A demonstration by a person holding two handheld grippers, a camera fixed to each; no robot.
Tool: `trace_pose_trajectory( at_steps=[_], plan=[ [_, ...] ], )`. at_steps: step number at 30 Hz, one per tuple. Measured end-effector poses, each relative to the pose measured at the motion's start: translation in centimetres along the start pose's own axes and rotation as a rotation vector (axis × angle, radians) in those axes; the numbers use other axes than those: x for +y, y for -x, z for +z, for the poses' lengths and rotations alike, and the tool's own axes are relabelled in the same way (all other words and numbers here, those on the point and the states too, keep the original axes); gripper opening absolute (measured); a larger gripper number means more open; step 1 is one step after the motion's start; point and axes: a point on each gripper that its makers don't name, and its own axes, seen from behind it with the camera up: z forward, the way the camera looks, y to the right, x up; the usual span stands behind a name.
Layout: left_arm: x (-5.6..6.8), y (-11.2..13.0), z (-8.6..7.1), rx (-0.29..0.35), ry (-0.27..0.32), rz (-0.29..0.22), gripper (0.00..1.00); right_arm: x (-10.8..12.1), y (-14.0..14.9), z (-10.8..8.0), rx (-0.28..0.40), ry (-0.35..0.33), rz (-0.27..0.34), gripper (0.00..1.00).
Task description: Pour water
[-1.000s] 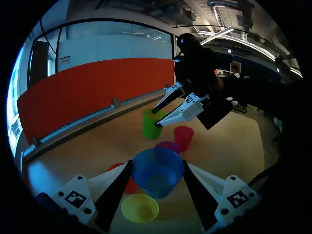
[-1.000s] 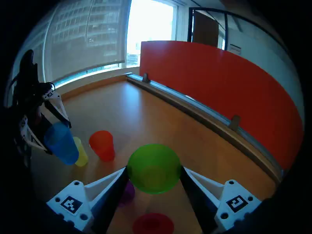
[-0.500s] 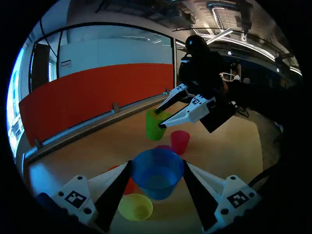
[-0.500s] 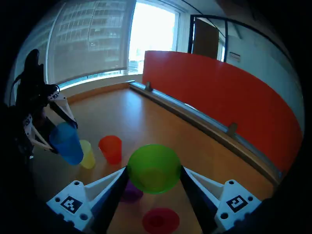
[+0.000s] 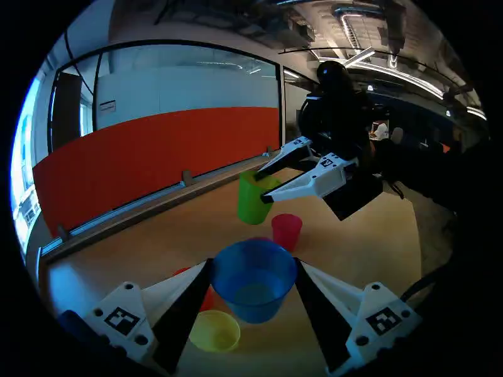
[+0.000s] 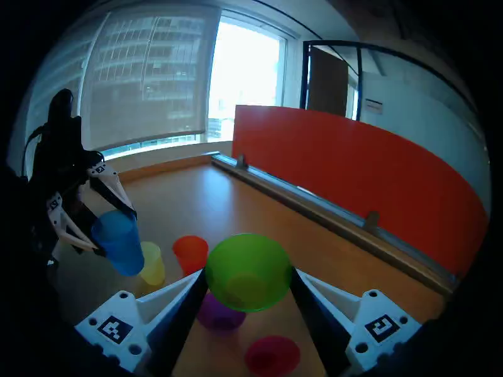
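Note:
My left gripper (image 5: 251,264) is shut on a blue cup (image 5: 253,290), held upright above the wooden table (image 5: 352,239). Across from it, my right gripper (image 5: 261,187) holds a green cup (image 5: 251,201) in the air, also upright. In the right gripper view the green cup (image 6: 248,271) sits between my right gripper's (image 6: 248,274) fingers. Far to the left there, the left gripper (image 6: 117,234) grips the blue cup (image 6: 119,244). I cannot tell whether either cup has water in it.
Four cups stand on the table between the grippers: yellow (image 6: 153,262), orange (image 6: 190,253), purple (image 6: 220,313) and red (image 6: 272,355). The red cup (image 5: 286,230) and yellow cup (image 5: 215,330) also appear in the left gripper view. A red partition (image 6: 377,169) runs along the table's far edge.
Both grippers have risen with their cups. The green cup has lifted clear of the table, and the standing cups now lie lower beneath both held cups.

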Motion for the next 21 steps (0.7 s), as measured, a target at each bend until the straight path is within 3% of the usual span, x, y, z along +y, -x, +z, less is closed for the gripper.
trace_pose_trajectory(
  at_steps=[6,21],
  plan=[
    [0.1,0.0,-0.3,0.008,-0.003,-0.007,0.9,-0.6,-1.0,-0.5,0.05,0.003,-0.016,0.94],
    [0.5,-0.4,-1.1,0.028,-0.008,-0.012,0.9,-1.5,-3.5,-1.6,0.18,0.015,0.023,0.94]
  ],
)
